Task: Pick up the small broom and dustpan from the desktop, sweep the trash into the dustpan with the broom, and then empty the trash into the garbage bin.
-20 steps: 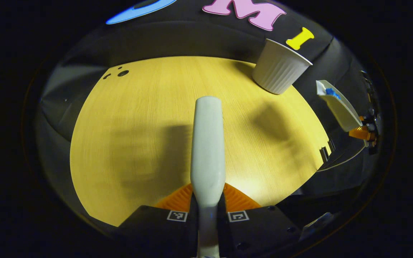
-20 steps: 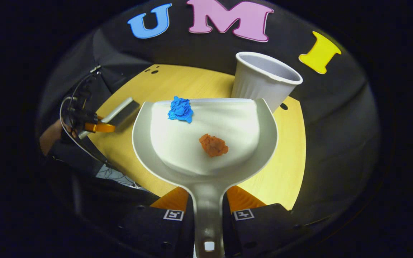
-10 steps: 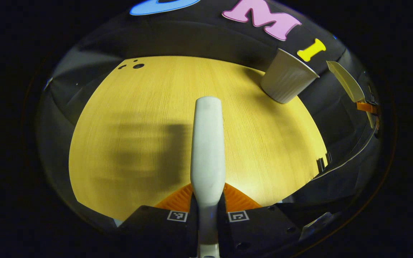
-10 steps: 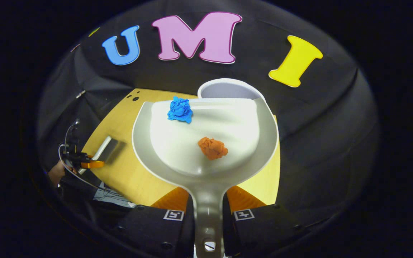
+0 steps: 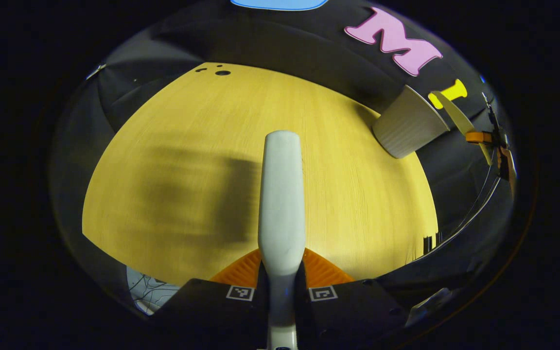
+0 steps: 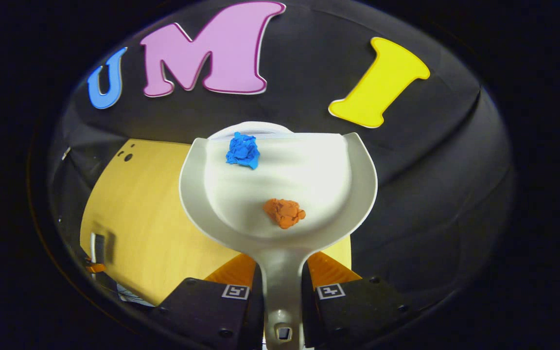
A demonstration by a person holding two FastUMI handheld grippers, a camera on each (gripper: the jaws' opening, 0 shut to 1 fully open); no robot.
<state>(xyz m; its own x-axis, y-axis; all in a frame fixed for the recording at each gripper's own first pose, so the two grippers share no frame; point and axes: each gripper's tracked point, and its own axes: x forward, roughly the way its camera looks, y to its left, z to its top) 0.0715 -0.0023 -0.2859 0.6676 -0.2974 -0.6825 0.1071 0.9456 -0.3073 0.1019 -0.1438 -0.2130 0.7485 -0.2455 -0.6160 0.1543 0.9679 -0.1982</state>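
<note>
Left gripper is clamped on the small broom, both fingers pressing the pale handle from either side; the broom juts straight forward above the yellow wooden desktop, casting a blurry shadow to its left. Bristles can't be made out from this angle.

In the left gripper view the white ribbed garbage bin stands at the desktop's far right edge, and the dustpan shows edge-on just beside and above its rim, with the other gripper behind it.

Right gripper is clenched on the dustpan handle, fingers on both sides. The pan is held out in front, off the desktop. A blue paper wad sits near the pan's front lip, left of centre; an orange paper wad lies nearer the handle. The garbage bin rim peeks out just past the front lip, right behind the blue wad. Far lower left, the broom and the left gripper appear small at the desktop edge.
</note>
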